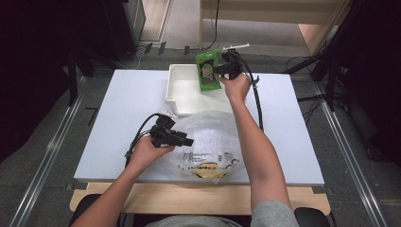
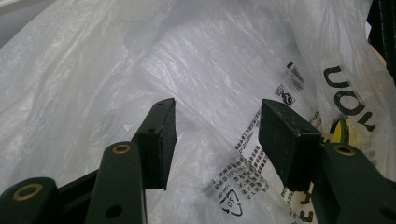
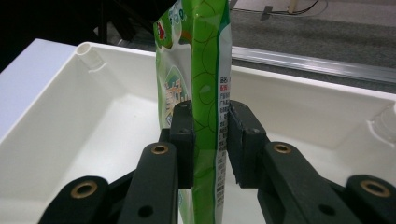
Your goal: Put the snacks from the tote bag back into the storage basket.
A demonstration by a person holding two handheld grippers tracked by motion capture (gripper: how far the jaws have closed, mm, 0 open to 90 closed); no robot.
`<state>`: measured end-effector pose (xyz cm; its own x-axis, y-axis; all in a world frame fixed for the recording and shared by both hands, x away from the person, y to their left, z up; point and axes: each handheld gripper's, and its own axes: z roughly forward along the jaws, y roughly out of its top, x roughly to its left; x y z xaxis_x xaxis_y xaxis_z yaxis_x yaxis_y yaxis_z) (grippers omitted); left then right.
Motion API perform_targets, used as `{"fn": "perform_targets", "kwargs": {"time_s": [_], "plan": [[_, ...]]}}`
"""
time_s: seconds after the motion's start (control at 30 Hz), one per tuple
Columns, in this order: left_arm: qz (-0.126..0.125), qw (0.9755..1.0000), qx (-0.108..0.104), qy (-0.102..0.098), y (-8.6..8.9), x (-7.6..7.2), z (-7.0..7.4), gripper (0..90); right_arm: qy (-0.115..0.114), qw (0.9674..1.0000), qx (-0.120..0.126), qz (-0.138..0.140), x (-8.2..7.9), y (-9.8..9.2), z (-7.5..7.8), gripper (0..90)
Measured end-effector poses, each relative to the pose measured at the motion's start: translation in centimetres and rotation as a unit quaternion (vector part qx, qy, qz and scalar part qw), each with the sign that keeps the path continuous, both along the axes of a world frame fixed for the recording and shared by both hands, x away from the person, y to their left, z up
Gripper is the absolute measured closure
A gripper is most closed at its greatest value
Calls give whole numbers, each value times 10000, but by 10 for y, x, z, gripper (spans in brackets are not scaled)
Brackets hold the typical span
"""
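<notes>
- High view: the right claw (image 1: 221,69) pinches a green pouch (image 1: 208,71) and holds it upright above the white tray (image 1: 177,92) at the far side of the white desk (image 1: 123,109). The left claw (image 1: 188,140) lies against a crumpled clear plastic bag (image 1: 210,135) near the desk's front edge, just in front of the tray.
- Left gripper view: the left claw (image 2: 217,140) is spread, its 2 pads apart, with the printed plastic bag (image 2: 140,60) right behind them; whether the pads touch the film is hard to tell.
- Right gripper view: the right claw (image 3: 210,142) is pressed on the green pouch (image 3: 205,70) from both sides; the pouch stands on edge over the white tray (image 3: 70,121).
</notes>
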<state>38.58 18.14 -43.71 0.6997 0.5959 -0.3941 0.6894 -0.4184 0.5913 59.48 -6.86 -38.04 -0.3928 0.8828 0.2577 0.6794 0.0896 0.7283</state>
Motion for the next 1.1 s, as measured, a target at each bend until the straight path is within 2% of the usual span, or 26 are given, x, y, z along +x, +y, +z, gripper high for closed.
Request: {"fn": "perform_targets", "kwargs": {"time_s": [0.53,0.77,0.87,0.97,1.1], "plan": [[-6,10000,40,24,0,0,-2,475,-56,9996,-280,-16,2,6,-12,744],[-5,10000,46,38,1,-1,-2,475,9,9992,-398,-19,4,10,-17,728],[-27,10000,55,42,0,-2,-3,476,49,9993,-372,-21,6,10,-21,719],[-59,9999,112,19,-1,-2,-3,476,2,9986,-538,1,7,13,-25,705],[-53,9999,95,33,-1,-3,-4,476,50,9989,-472,-11,9,13,-30,700]]}}
